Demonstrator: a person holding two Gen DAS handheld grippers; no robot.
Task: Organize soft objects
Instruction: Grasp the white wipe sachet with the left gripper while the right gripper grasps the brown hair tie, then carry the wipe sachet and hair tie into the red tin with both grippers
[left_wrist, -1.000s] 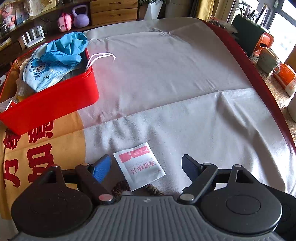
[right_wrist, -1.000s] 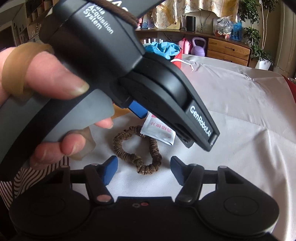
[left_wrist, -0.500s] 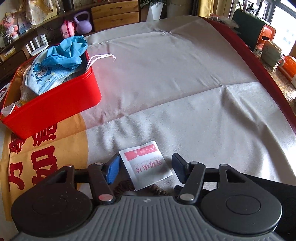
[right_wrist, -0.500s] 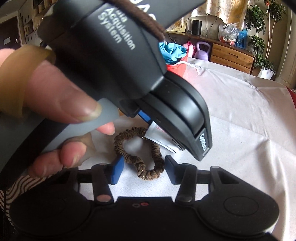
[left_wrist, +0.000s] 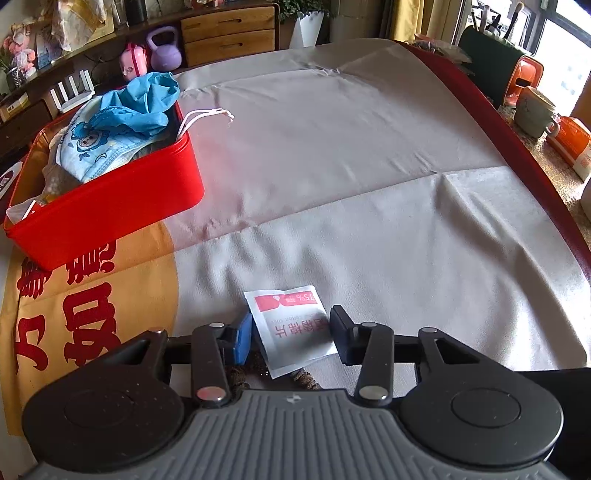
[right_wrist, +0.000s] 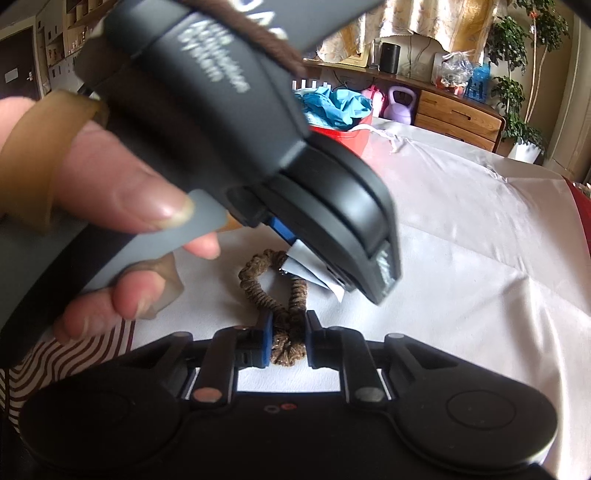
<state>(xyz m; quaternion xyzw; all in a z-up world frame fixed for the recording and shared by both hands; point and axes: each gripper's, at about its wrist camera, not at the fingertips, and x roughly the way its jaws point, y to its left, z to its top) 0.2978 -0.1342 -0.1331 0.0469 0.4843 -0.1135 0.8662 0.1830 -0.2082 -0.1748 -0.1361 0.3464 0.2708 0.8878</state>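
Observation:
A white alcohol-wipe packet (left_wrist: 291, 326) lies on the white cloth between the fingers of my left gripper (left_wrist: 291, 334), whose jaws touch its two edges. A brown scrunchie (right_wrist: 275, 295) lies just below it; its near end is squeezed between the fingers of my right gripper (right_wrist: 289, 339). The scrunchie peeks out under the packet in the left wrist view (left_wrist: 247, 371). The left gripper's body (right_wrist: 258, 147) and the hand holding it fill the upper left of the right wrist view. A red box (left_wrist: 110, 206) with a blue cloth (left_wrist: 140, 103) and a printed mask (left_wrist: 92, 147) stands far left.
Mugs and orange containers (left_wrist: 535, 110) stand beyond the table's red right edge. A purple kettlebell (left_wrist: 164, 48) and wooden drawers (left_wrist: 229, 33) are behind the table. The yellow cloth with red characters (left_wrist: 85, 314) covers the near left.
Both grippers have narrowed from wide open: the left closed onto the packet's edges, the right closed onto the scrunchie's near end. The left gripper also moved a little forward over the packet.

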